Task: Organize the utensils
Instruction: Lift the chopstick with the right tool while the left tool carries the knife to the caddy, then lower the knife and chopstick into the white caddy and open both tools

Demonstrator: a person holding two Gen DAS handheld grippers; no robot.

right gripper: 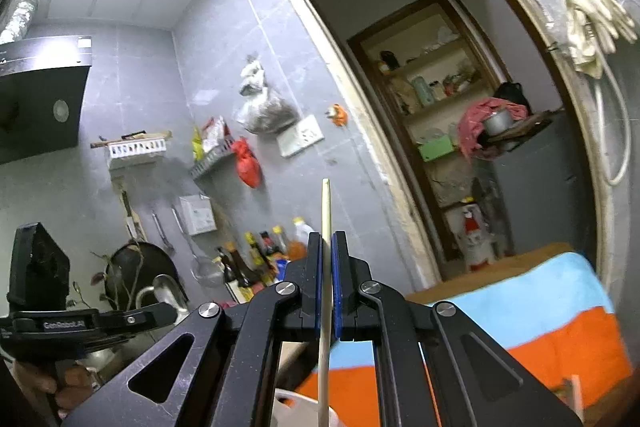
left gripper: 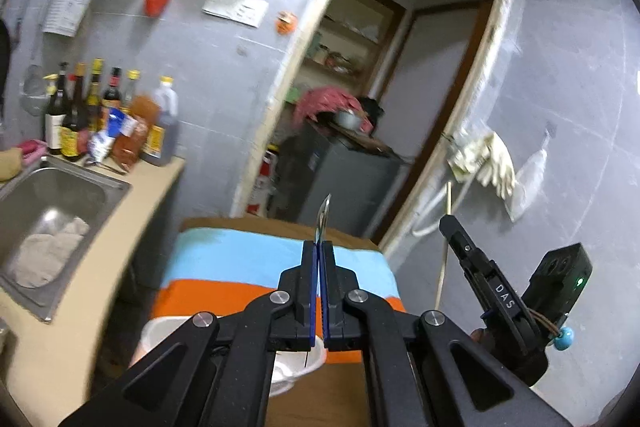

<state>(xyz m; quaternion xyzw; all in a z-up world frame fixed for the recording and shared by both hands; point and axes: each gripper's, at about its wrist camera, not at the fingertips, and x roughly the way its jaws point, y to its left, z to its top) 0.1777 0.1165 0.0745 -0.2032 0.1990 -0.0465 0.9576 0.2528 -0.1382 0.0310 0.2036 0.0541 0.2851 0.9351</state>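
Observation:
My left gripper [left gripper: 320, 247] is shut on a thin metal utensil [left gripper: 323, 217]; its shiny end sticks up past the blue pads, and the rest is hidden. My right gripper [right gripper: 327, 239] is shut on a pale wooden chopstick [right gripper: 325, 211] that runs upright between its pads. In the left wrist view the right gripper [left gripper: 452, 227] stands at the right with the chopstick [left gripper: 443, 259] hanging below it. Both grippers are held up in the air over a table with a blue and orange striped cloth [left gripper: 240, 267]. A white bowl [left gripper: 298, 367] lies under the left gripper.
A steel sink [left gripper: 100, 187] with a cloth in it sits at the left, with several sauce bottles [left gripper: 92, 107] behind it on the beige counter. A doorway [right gripper: 460, 107] ahead opens onto shelves and a grey fridge [left gripper: 340, 179]. Gloves [left gripper: 492, 163] hang by the door frame.

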